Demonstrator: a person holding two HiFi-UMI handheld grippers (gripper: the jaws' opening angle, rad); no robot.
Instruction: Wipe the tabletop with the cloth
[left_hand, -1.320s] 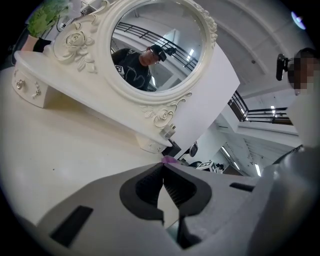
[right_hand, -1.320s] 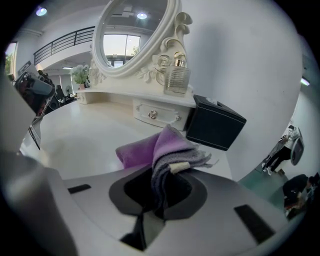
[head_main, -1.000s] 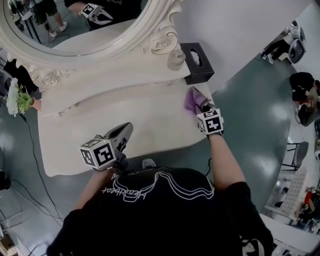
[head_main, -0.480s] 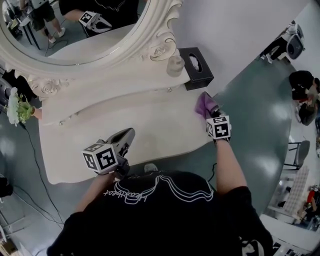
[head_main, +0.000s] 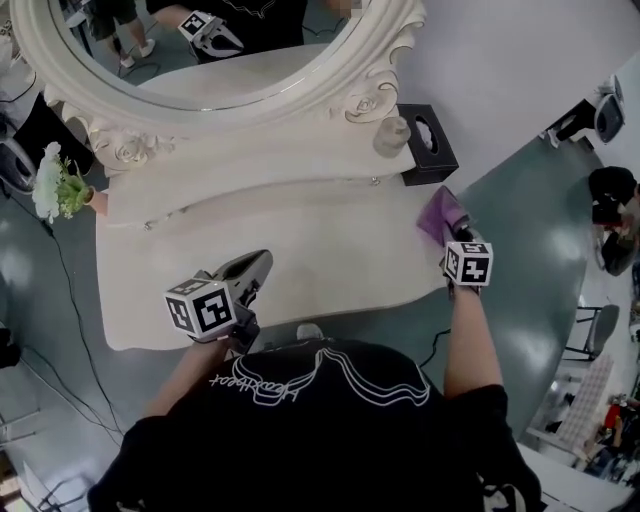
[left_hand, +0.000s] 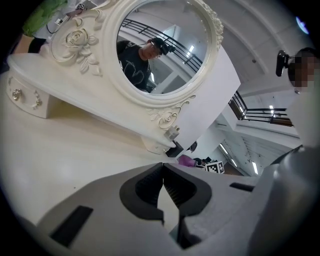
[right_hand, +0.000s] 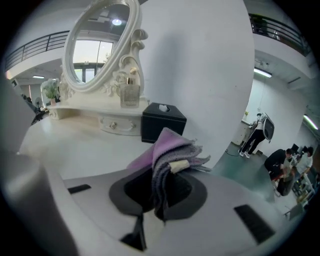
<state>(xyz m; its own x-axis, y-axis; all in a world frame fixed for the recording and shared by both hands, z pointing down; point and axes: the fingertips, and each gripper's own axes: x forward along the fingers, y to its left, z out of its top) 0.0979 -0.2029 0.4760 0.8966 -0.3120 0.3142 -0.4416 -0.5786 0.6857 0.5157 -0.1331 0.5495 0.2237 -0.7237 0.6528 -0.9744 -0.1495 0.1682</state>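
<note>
- The left gripper (head_main: 258, 264) hovers over the front part of the tabletop (head_main: 330, 250), its jaws pressed together on nothing.
- The right gripper (head_main: 452, 238) is clenched on the purple cloth (head_main: 440, 212), which is bunched between its jaws at the tabletop's right edge.
- The cloth looks light, soft and floppy. Pinching the gathered folds seems apt, leaving loose fabric to drag flat.
- Beyond stand a black tissue box (head_main: 428, 143) and the mirror (head_main: 250, 70).

Oval mirror (head_main: 200, 50) at back; glass bottle (head_main: 392, 135) beside black tissue box (head_main: 430, 147); flowers (head_main: 55, 188) far left.
</note>
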